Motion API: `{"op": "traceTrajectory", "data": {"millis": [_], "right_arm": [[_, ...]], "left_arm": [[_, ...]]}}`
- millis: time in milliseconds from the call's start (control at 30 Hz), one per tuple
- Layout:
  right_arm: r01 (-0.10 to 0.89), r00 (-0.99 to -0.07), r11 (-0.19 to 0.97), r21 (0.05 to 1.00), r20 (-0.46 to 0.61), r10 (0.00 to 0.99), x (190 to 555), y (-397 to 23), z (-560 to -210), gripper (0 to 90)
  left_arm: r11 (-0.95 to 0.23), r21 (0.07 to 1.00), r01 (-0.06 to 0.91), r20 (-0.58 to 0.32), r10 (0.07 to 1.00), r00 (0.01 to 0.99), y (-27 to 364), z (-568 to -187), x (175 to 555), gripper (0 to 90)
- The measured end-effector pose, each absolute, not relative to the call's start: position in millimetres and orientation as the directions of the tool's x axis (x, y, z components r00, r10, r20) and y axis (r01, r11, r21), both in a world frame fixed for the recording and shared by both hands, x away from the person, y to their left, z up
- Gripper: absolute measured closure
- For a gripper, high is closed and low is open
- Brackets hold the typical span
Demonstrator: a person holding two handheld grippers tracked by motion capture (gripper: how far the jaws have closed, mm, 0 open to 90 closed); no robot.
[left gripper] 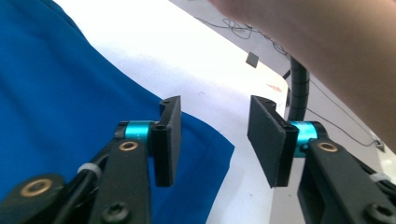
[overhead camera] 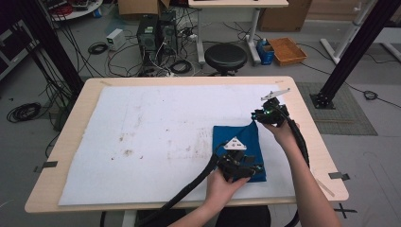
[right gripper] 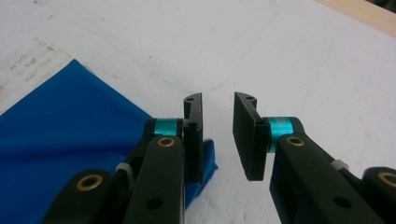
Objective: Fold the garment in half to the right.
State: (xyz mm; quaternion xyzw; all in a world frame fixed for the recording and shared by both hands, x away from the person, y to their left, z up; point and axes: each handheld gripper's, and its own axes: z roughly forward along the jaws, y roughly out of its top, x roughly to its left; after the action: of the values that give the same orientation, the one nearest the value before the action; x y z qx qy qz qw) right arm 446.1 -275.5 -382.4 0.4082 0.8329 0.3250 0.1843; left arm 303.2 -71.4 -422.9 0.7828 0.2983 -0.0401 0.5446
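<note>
A blue cloth (overhead camera: 242, 144), folded into a rough rectangle, is lying flat on the white mat (overhead camera: 156, 123) that is covering the wooden table (overhead camera: 75, 113), right of centre and toward the near edge. The left gripper (overhead camera: 253, 169) is sitting over the cloth's near right corner, the person's left hand (overhead camera: 222, 182) wrapping its body and its cable trailing off the near edge. In the left gripper view the jaws are standing well apart with bare mat showing in the gap; the left pad (left gripper: 170, 140) is hanging above the blue cloth (left gripper: 70, 116) close to its corner, the right pad (left gripper: 267, 140) over the white mat (left gripper: 224, 93), and neither is pressing on fabric. The right gripper (overhead camera: 259, 115) is sitting at the cloth's far right corner, held by the right hand (overhead camera: 283, 130), with the grey three-cornered plate sticking up on its far side. In the right gripper view its jaws are standing parted by a narrower gap, nothing between them; the left pad (right gripper: 195, 140) is covering the tip of the blue cloth (right gripper: 70, 140), which is poking out just beside it, while the right pad (right gripper: 250, 140) is hovering over bare mat (right gripper: 280, 56). Whether that left pad is touching the corner cannot be told. Brown stains are marking the mat left of the cloth. A black stool (overhead camera: 225, 56) is standing on the floor beyond the table's far edge.
</note>
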Motion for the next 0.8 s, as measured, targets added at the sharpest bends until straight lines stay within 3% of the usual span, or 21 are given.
{"op": "traceTrajectory", "data": {"millis": [167,267,500,633,800], "right_arm": [[0.581,-0.552,0.363,0.729,0.026,0.833,415.7,-288.7,-381.7,67.3],[0.572,-0.544,0.304,0.762,0.075,0.836,382.5,-295.4,-383.8,64.0],[0.612,-0.552,0.216,0.761,0.216,0.806,306.2,-305.1,-406.0,60.8],[0.621,-0.55,0.186,0.761,0.255,0.795,273.9,-310.0,-414.2,61.7],[0.662,-0.558,0.193,0.724,0.304,0.772,264.6,-305.7,-427.6,68.1]], "left_arm": [[-0.23,0.853,0.469,-0.33,0.458,0.826,-43.7,-408.4,302.5,51.8],[-0.241,0.871,0.429,-0.268,0.498,0.825,-19.1,-399.8,302.6,51.3],[-0.21,0.884,0.417,-0.221,0.598,0.77,48.1,-394.7,303.1,50.0],[-0.181,0.887,0.426,-0.214,0.656,0.724,84.0,-394.7,302.3,49.0],[-0.142,0.887,0.44,-0.23,0.69,0.686,111.3,-397.3,300.7,48.3]]}}
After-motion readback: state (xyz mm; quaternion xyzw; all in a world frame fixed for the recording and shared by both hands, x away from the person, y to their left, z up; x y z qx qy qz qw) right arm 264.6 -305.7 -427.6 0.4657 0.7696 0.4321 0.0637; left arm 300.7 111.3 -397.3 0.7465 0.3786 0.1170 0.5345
